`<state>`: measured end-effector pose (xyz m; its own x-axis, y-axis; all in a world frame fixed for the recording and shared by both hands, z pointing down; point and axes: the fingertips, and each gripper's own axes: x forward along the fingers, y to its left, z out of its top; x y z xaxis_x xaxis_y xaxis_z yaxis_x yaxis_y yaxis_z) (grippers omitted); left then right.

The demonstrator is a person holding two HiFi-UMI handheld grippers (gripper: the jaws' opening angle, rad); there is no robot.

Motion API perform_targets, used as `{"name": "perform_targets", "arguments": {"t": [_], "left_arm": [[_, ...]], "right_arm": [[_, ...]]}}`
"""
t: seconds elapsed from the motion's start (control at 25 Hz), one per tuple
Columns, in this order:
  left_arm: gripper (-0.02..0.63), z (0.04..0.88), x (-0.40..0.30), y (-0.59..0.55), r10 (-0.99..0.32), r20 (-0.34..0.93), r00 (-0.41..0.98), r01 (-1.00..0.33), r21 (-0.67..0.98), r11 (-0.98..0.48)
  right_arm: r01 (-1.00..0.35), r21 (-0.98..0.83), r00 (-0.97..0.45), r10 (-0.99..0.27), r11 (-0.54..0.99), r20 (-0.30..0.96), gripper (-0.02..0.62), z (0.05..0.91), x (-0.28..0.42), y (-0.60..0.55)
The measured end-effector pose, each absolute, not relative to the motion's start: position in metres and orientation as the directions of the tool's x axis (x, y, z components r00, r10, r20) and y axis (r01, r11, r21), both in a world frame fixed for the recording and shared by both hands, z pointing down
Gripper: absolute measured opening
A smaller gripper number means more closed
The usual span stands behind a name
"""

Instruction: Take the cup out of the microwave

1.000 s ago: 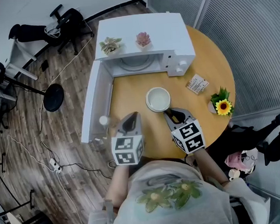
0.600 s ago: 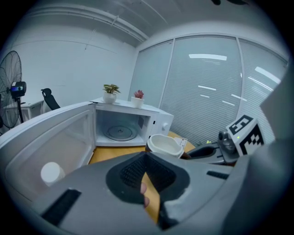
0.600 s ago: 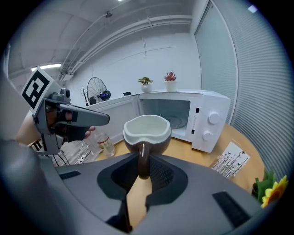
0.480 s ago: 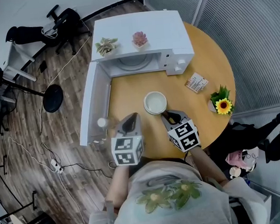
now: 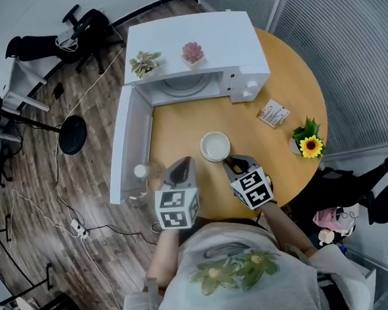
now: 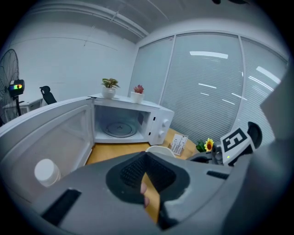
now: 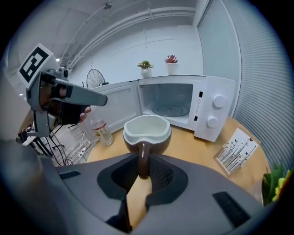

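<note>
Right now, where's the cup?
Head view, centre: the cup is outside the open microwave, in front of it over the round table, its handle clamped in the right gripper.

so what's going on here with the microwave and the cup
A person works two handheld grippers. The right gripper is shut on the handle of the cup, holding it down near the table in front of the microwave, whose door stands open. The left gripper is shut and empty beside it.

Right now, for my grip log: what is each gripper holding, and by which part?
The right gripper holds the cup by its handle; the left gripper holds nothing.
</note>
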<state>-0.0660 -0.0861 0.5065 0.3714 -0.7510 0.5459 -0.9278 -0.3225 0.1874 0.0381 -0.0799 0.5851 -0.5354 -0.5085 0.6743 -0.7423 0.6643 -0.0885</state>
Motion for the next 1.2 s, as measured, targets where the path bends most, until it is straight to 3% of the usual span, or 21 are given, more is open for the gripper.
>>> {"name": "perform_targets", "arguments": {"t": [1.2], "left_arm": [[0.002,0.525,-0.065,-0.094,-0.716,0.593,0.368,-0.928,0.185,-0.324]], "right_arm": [[-0.726,-0.107,-0.502,-0.416,0.680,0.758,0.061,0.659,0.034,-0.085]]}}
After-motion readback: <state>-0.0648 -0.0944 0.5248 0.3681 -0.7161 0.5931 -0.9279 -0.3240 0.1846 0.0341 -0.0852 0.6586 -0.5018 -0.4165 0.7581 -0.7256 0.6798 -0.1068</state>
